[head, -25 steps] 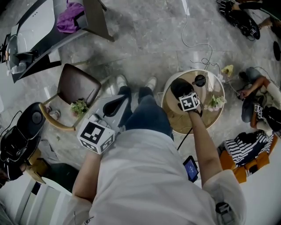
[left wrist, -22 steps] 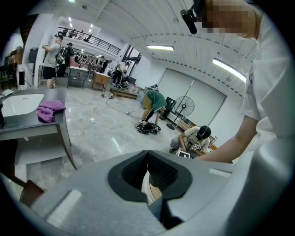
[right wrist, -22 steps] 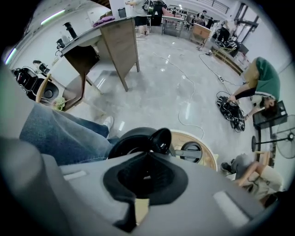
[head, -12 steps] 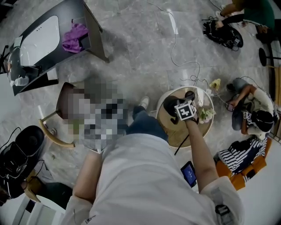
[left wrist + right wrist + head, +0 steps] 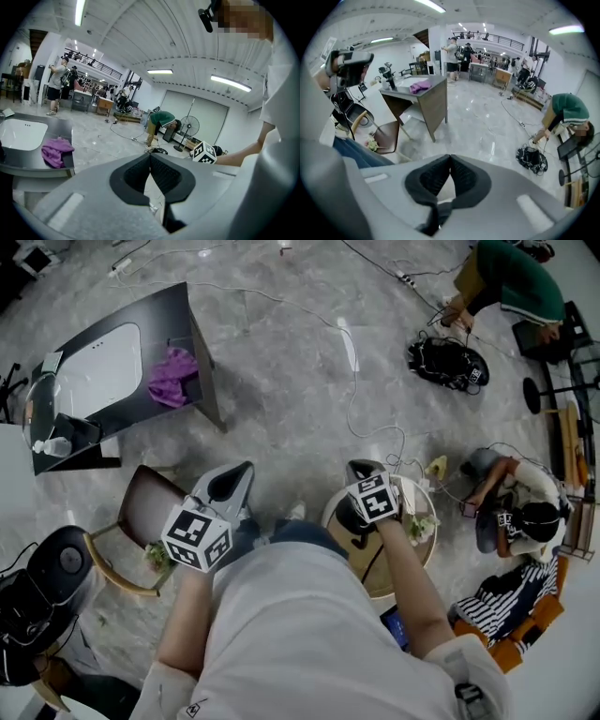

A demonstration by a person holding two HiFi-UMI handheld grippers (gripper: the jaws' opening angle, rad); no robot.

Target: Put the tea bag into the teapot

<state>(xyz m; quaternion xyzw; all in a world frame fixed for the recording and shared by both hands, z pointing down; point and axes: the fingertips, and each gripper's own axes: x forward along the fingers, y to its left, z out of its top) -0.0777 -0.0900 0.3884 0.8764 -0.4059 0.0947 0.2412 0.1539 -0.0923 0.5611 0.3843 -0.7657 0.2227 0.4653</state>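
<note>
Person standing. Both tools held up and pointing out over the room, not down at the work.

Left tool [image 5: 232,484]: lower left-centre of head view, above a chair [image 5: 141,517]. Own view shows pads pressed together, tips meeting, nothing btwn.

Right tool [image 5: 362,471]: centre-right, over far edge of round counter [image 5: 345,542]. Own view shows the same: pads closed tip to tip, nothing pinched.

Tea bag: not found in any view. Teapot: not found either. Arm + right tool cover much of the counter top; only flowers [image 5: 420,526] show near its right rim. Prob both sit on that counter, hidden, but that's a guess.

Step in hand, as I read it: locating/approach, task not begun.

To do it well:
- Tilt head + right tool down to counter, get bag and pot in sight before moving in.
- Spread pads before descent, not at contact.
- Bag likely limp & light: pinch tag or top fold w/ pad tips, lift straight up so string clears flowers.
- Left tool to steady pot, or lift lid if there is one.
- Lower bag through opening before release; no drop from height.

Other: dark desk [image 5: 112,371] w/ purple cloth [image 5: 172,378] upper left, well apart from counter.
</note>
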